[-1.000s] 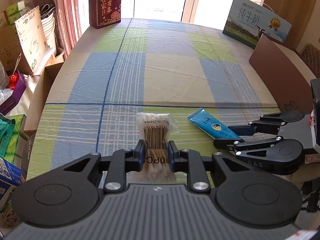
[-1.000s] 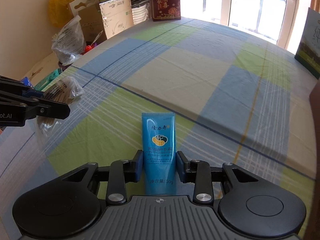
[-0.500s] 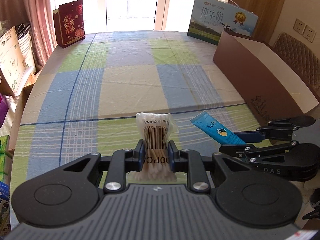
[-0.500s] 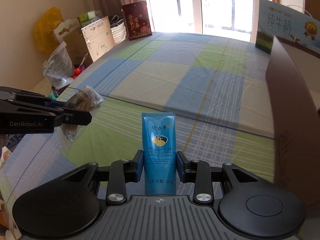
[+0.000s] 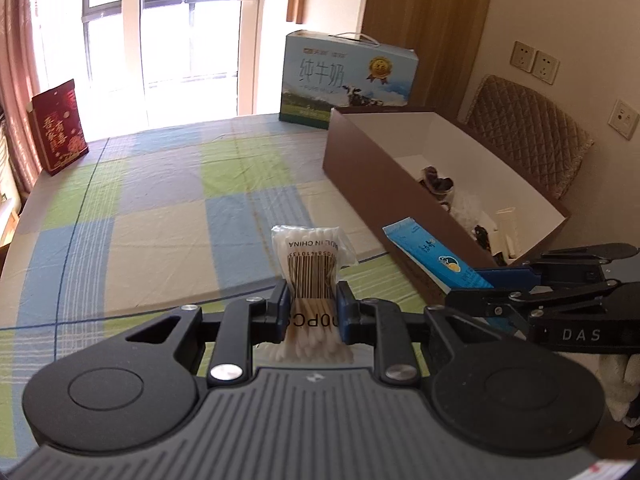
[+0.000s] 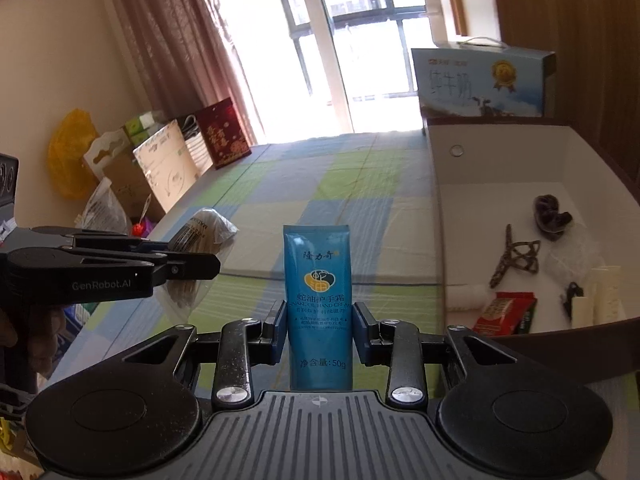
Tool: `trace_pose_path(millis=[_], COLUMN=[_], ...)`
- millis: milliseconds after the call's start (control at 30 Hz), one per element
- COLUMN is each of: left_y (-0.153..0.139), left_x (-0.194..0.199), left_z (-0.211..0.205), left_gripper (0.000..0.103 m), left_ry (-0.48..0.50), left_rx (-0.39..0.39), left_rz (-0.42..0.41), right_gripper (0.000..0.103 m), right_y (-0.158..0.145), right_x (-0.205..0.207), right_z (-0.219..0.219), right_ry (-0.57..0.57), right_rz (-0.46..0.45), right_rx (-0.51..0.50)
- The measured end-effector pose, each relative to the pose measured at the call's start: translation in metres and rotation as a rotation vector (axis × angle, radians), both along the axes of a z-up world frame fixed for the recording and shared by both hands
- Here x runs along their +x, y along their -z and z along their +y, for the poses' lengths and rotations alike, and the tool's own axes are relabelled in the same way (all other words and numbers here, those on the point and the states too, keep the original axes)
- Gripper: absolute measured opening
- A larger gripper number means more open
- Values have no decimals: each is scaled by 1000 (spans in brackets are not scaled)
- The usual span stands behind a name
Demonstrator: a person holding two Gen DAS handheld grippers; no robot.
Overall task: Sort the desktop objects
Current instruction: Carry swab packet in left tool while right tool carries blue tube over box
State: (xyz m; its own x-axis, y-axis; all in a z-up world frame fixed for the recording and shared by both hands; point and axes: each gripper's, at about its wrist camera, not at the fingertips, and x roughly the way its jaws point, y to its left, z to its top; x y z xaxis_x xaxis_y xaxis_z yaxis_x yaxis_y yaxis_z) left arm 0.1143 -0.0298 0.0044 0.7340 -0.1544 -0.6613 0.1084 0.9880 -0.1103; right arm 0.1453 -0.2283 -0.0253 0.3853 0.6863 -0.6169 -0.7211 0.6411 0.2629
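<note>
The cotton swab pack (image 5: 310, 268) is pinched in the left gripper (image 5: 311, 312) above the table (image 5: 160, 208), short of the brown box (image 5: 400, 152). Nearer the box, the right gripper (image 6: 320, 328) clamps the blue hand cream tube (image 6: 318, 300).

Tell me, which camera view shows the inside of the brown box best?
The right wrist view: the brown box lies open beside it, its white floor and contents visible. In the left wrist view, the box is farther, its near wall hiding much.

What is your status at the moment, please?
Left gripper shut on cotton swab pack. Right gripper shut on hand cream tube. Both airborne beside storage box. Path clear.
</note>
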Motion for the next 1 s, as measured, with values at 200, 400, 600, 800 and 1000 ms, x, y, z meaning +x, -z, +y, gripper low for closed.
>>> trace_pose_path(millis=[200, 400, 600, 800, 1000], left_y=[-6, -11, -14, -17, -14], left_x=[16, 37, 67, 98, 129], left_z=[-44, -86, -120, -142, -152], left_gripper=[19, 19, 19, 19, 19], left_ry=[77, 139, 170, 179, 168], left_rx=[-10, -18, -29, -24, -4], left_rz=[-21, -38, -46, -54, -43], right_gripper=[31, 31, 31, 31, 31], right_y=[-17, -26, -31, -32, -29], right_x=[16, 41, 74, 109, 142], right_z=[-46, -84, -106, -115, -115], right_ry=[97, 172, 200, 194, 170], right_rz=[-15, -16, -19, -22, -30], right_rx=[33, 55, 62, 59, 41])
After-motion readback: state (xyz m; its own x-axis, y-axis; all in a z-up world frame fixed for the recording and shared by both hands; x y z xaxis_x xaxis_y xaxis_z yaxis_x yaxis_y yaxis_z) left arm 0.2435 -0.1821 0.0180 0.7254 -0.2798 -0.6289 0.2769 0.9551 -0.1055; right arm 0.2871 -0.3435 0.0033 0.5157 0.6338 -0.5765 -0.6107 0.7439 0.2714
